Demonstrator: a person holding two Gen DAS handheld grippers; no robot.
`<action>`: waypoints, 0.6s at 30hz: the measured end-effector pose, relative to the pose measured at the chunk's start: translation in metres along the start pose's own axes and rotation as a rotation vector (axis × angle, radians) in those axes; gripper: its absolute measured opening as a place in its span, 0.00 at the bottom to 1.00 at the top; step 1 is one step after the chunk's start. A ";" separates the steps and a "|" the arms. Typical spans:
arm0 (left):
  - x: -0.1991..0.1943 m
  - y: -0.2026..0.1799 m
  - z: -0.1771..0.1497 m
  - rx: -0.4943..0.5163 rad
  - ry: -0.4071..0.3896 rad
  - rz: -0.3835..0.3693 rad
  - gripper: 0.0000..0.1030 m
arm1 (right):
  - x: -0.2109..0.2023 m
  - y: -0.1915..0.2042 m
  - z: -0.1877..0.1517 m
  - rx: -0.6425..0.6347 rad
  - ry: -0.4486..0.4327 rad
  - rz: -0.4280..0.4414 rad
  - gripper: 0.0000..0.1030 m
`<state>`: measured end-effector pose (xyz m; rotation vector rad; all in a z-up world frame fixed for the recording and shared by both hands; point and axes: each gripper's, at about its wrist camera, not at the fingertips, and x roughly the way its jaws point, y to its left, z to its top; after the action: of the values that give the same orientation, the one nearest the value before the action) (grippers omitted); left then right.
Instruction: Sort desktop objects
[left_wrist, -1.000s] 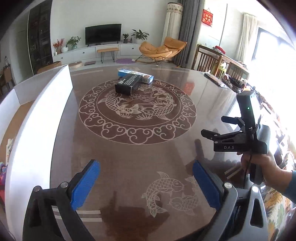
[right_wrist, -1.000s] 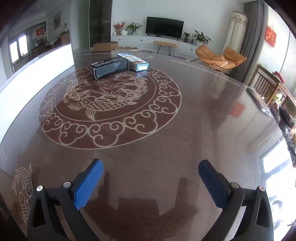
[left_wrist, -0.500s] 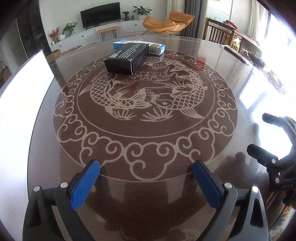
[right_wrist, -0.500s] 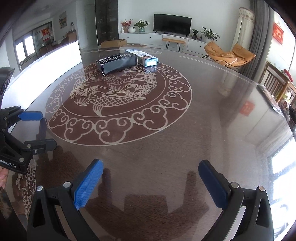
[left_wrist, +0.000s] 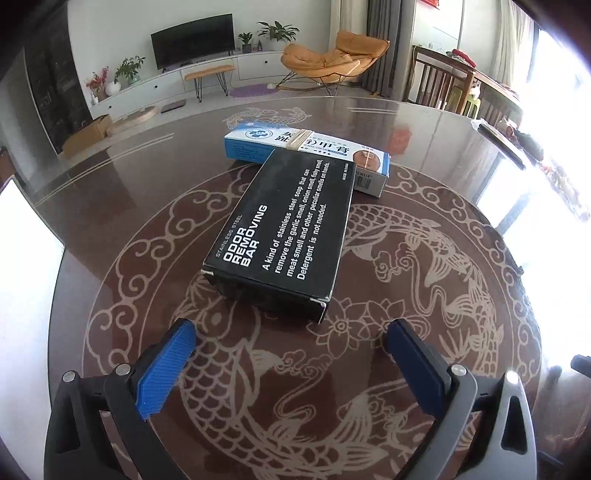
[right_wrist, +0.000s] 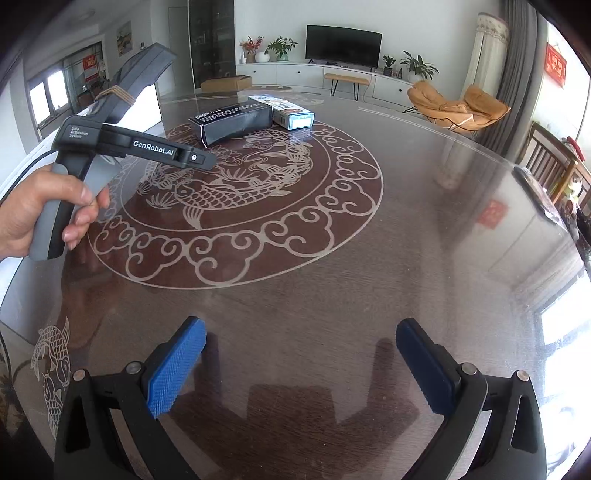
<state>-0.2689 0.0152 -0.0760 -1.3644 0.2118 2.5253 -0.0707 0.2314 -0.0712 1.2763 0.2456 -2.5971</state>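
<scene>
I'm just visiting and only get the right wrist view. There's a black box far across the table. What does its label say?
Observer: The left wrist view is close to it. The black box reads "Stainless steel odor removing bar" on top.
Operator: Is the other tool gripping it?
Observer: No. The left gripper is open, with its blue fingers spread wide. The box lies just ahead of them, not between them.
Operator: And the smaller box behind it?
Observer: The blue and white box has a tan band wrapped round its middle.
</scene>
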 end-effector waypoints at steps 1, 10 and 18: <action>0.004 0.000 0.006 0.008 0.001 -0.005 1.00 | 0.000 0.000 0.000 0.001 0.000 -0.002 1.00; 0.034 0.001 0.055 -0.015 0.007 0.012 1.00 | -0.001 0.001 0.000 0.005 0.001 -0.009 1.00; 0.018 0.007 0.043 -0.084 -0.067 0.079 0.57 | 0.000 0.000 -0.001 0.005 0.004 -0.024 1.00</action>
<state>-0.3148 0.0221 -0.0670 -1.3243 0.1508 2.6685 -0.0698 0.2316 -0.0714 1.2884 0.2569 -2.6175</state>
